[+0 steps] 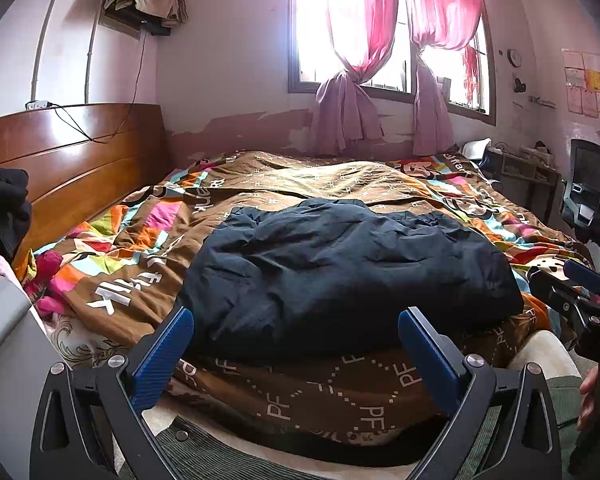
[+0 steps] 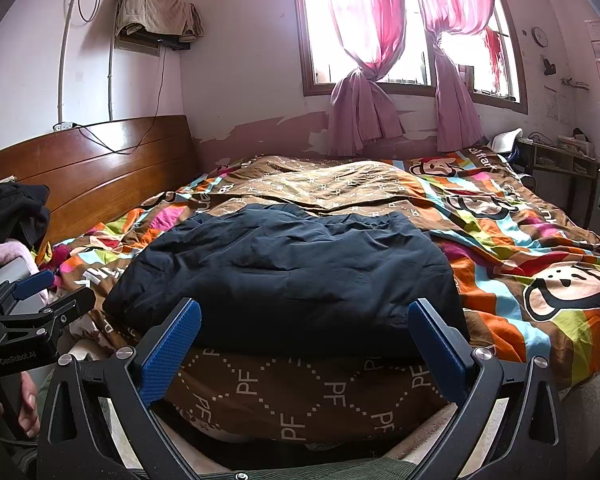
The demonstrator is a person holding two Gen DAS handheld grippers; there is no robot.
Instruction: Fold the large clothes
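Note:
A large dark navy padded jacket (image 1: 339, 268) lies folded into a thick bundle on the patterned quilt (image 1: 140, 240) near the bed's front edge; it also shows in the right wrist view (image 2: 292, 276). My left gripper (image 1: 296, 344) is open and empty, held just short of the jacket's near edge. My right gripper (image 2: 303, 340) is open and empty, also in front of the jacket's near edge. The right gripper shows at the right of the left wrist view (image 1: 567, 284). The left gripper shows at the left of the right wrist view (image 2: 44, 296).
A wooden headboard (image 1: 80, 160) stands at the left. Dark clothes (image 2: 12, 212) are piled at the left by a grey box (image 1: 4, 340). A window with pink curtains (image 1: 379, 40) is behind the bed. A desk (image 2: 559, 160) and office chair (image 1: 591, 196) stand at the right.

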